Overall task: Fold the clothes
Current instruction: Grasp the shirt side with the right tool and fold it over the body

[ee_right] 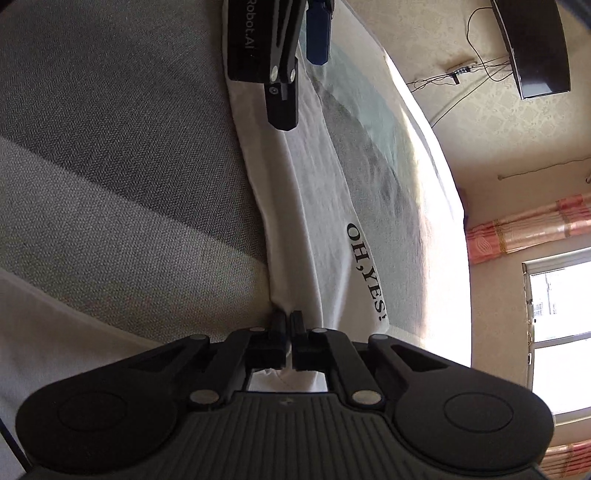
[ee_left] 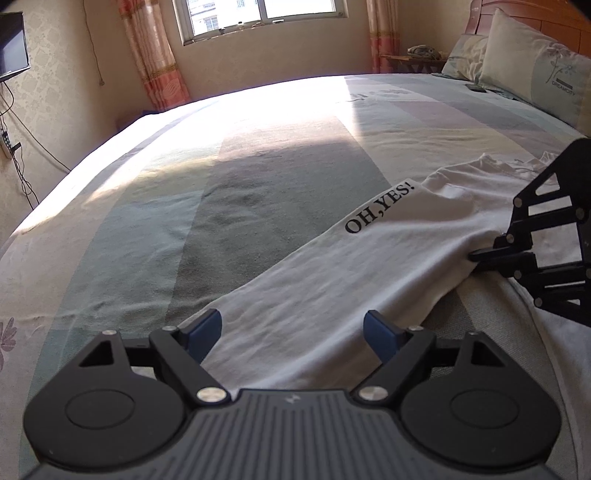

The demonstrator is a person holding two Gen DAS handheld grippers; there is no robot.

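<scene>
A white T-shirt (ee_left: 369, 266) printed "OH,YES!" lies stretched across the striped bed sheet (ee_left: 221, 203). My left gripper (ee_left: 292, 321) is open, its blue pads apart above the shirt's near end, with cloth below them but not pinched. At the right of the left wrist view, my right gripper (ee_left: 476, 254) is pinching the shirt's side edge. In the right wrist view the right gripper (ee_right: 289, 317) is shut on a fold of the T-shirt (ee_right: 306, 221). The left gripper (ee_right: 301, 92) shows open at the shirt's far end.
Two pillows (ee_left: 535, 81) lean on the wooden headboard at the far right. Beyond the bed are a window (ee_left: 258, 14) with pink curtains (ee_left: 155, 55) and a wall screen (ee_left: 13, 44) with hanging cables. The sheet (ee_right: 110, 184) spreads wide beside the shirt.
</scene>
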